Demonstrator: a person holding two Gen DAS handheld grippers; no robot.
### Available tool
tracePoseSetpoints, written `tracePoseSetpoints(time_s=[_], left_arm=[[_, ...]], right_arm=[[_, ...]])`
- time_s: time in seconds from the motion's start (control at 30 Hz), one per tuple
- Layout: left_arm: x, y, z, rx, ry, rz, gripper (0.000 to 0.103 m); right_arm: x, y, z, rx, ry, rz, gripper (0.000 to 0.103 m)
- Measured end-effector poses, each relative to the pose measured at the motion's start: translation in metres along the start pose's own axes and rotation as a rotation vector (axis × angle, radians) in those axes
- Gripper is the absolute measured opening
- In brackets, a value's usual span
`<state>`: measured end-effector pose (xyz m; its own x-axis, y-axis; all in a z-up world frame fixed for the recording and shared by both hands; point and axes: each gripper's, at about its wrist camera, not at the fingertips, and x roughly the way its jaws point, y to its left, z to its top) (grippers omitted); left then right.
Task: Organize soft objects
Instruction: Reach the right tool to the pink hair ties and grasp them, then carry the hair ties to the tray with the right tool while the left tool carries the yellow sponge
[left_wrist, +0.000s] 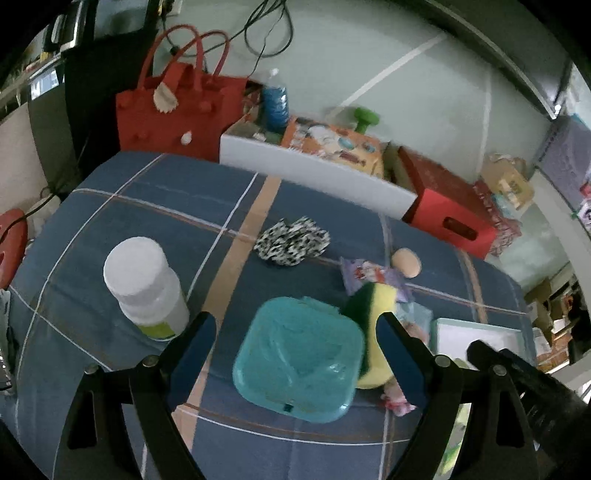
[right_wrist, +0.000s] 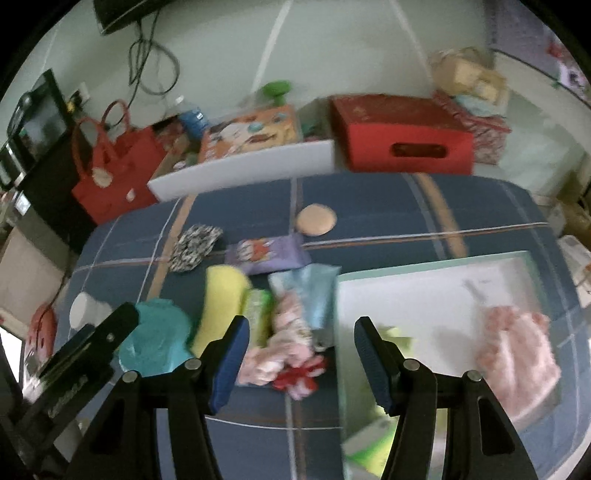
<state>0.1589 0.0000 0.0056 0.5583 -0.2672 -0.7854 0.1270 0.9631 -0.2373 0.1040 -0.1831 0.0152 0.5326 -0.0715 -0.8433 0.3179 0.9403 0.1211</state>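
Both tools wide apart and unladen, left tool (left_wrist: 297, 354) over teal bowl (left_wrist: 299, 358), right tool (right_wrist: 301, 360) above pink cloth (right_wrist: 280, 350).

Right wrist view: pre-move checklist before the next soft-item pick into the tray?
1. right gripper open, nothing between its fingers: ok.
2. left gripper open, over the teal bowl, holding nothing: ok.
3. White tray has free space beside the pink cloth: ok.
4. Next target, the pink-and-red soft pile, is in reach below the right gripper's fingers: ok.
5. Pile separable from the neighbouring yellow sponge and light blue tube: cannot tell, image blurred.
6. Left gripper body clear of the right gripper's path: cannot tell.
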Motion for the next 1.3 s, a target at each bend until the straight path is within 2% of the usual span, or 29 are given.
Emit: tracePoseSetpoints(time_s=[0.17,0.3,0.4,0.5,0.53,0.57,0.6,0.67,0.73,0.93,1.07,1.13,1.2,1.3], left_arm=[[0.016,-0.003,0.008,0.01,0.072,0.043,0.089],[0.026,-0.01,0.013,0.02,0.122,0.051,0.089],[0.033,-0.017,0.018,0.028,0.151,0.045,0.089],[0.038,-0.025,0.021,0.029,0.172,0.035,0.089],[0.039,-0.029,0.022,0.034,0.177,0.027,0.089],[0.04,-0.032,0.023,0.041,0.177,0.023,0.089],[0.041,-0.037,0.024,0.054,0.175,0.018,0.089],[0.044,-0.044,0.025,0.068,0.177,0.02,0.089],[0.047,-0.052,0.026,0.088,0.179,0.013,0.089],[0.057,-0.072,0.028,0.141,0.187,0.009,0.088],[0.057,-0.087,0.028,0.195,0.161,0.013,0.088],[0.06,-0.093,0.026,0.22,0.163,0.01,0.083],[0.065,-0.094,0.024,0.221,0.185,0.004,0.073],[0.07,-0.095,0.021,0.224,0.209,-0.012,0.067]], right_arm=[[0.03,0.01,-0.009,-0.026,0.08,0.032,0.063],[0.049,0.006,-0.015,-0.017,0.124,0.025,0.063],[0.056,0.0,-0.019,0.009,0.136,0.052,0.062],[0.058,-0.004,-0.02,0.014,0.128,0.078,0.049],[0.06,-0.006,-0.02,0.024,0.129,0.09,0.037],[0.061,-0.007,-0.021,0.029,0.133,0.097,0.029],[0.063,-0.009,-0.022,0.04,0.136,0.111,0.028],[0.065,-0.009,-0.02,0.048,0.138,0.128,0.016],[0.063,-0.01,-0.019,0.054,0.128,0.135,0.013],[0.058,-0.015,-0.014,0.067,0.1,0.147,0.01],[0.042,-0.023,-0.008,0.077,0.055,0.159,0.01],[0.034,-0.028,-0.006,0.086,0.041,0.161,0.01],[0.027,-0.036,-0.004,0.102,0.022,0.167,0.01],[0.014,-0.046,-0.002,0.128,-0.011,0.168,0.01]])
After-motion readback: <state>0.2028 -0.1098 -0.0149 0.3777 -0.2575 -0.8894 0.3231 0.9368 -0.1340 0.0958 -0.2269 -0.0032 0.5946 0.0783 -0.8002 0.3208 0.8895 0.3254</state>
